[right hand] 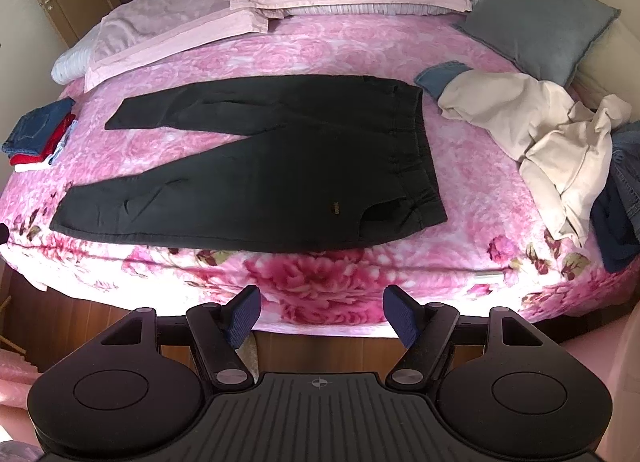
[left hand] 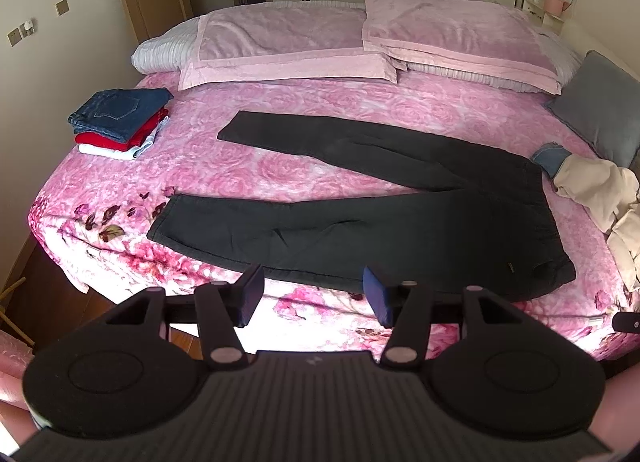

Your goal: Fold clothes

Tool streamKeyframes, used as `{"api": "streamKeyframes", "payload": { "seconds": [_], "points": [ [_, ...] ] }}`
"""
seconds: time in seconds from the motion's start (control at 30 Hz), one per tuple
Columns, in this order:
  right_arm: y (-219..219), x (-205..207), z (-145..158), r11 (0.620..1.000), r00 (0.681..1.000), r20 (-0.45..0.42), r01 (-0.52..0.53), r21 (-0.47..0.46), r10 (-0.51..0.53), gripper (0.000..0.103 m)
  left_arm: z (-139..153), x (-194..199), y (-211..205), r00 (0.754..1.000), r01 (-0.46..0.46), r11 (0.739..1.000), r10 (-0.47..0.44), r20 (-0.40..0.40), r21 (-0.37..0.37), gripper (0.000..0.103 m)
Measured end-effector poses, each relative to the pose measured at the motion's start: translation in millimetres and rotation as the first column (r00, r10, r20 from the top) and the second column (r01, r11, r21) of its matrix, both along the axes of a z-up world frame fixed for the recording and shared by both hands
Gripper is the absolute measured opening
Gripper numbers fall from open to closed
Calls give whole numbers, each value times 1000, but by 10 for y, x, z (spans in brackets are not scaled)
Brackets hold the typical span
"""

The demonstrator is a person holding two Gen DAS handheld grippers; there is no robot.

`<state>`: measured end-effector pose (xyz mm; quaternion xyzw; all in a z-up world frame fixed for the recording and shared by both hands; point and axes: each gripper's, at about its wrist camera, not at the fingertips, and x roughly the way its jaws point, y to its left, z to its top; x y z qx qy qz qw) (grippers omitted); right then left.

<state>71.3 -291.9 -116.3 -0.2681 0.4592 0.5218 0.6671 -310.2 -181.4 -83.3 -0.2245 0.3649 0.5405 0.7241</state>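
Your left gripper (left hand: pixel 314 296) and right gripper (right hand: pixel 322 316) hover empty, jaws apart, at the bed (right hand: pixel 320 282) edge. Black trousers (right hand: pixel 256 166) lie spread flat, legs splayed; folding them likely comes next. Beyond: folded stack (left hand: pixel 120 122), unfolded heap (right hand: pixel 560 142).

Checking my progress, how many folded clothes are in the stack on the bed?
4 visible: blue jeans on top, a red garment beneath, a light blue one, then a white one at the bottom. More may be hidden.

Black trousers (right hand: pixel 256 178): matt woven cloth. Bedspread (right hand: pixel 320 54): soft plush floral fabric. Folded jeans (left hand: pixel 116 110): denim. Tool pads (right hand: pixel 402 316): ribbed blue. Floor (right hand: pixel 80 322): glossy wood.
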Motion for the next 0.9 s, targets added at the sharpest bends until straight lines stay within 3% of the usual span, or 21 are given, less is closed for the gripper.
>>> {"api": "streamKeyframes", "payload": {
  "seconds": [0.57, 0.9],
  "points": [
    [285, 81, -54, 1000, 999, 33, 5, -19, -4, 71, -163, 192, 386, 999, 37, 999, -36, 26, -28, 51],
    [954, 284, -223, 997, 998, -2, 69, -21, -69, 71, -386, 637, 1328, 989, 141, 987, -138, 48, -74, 51]
  ]
}}
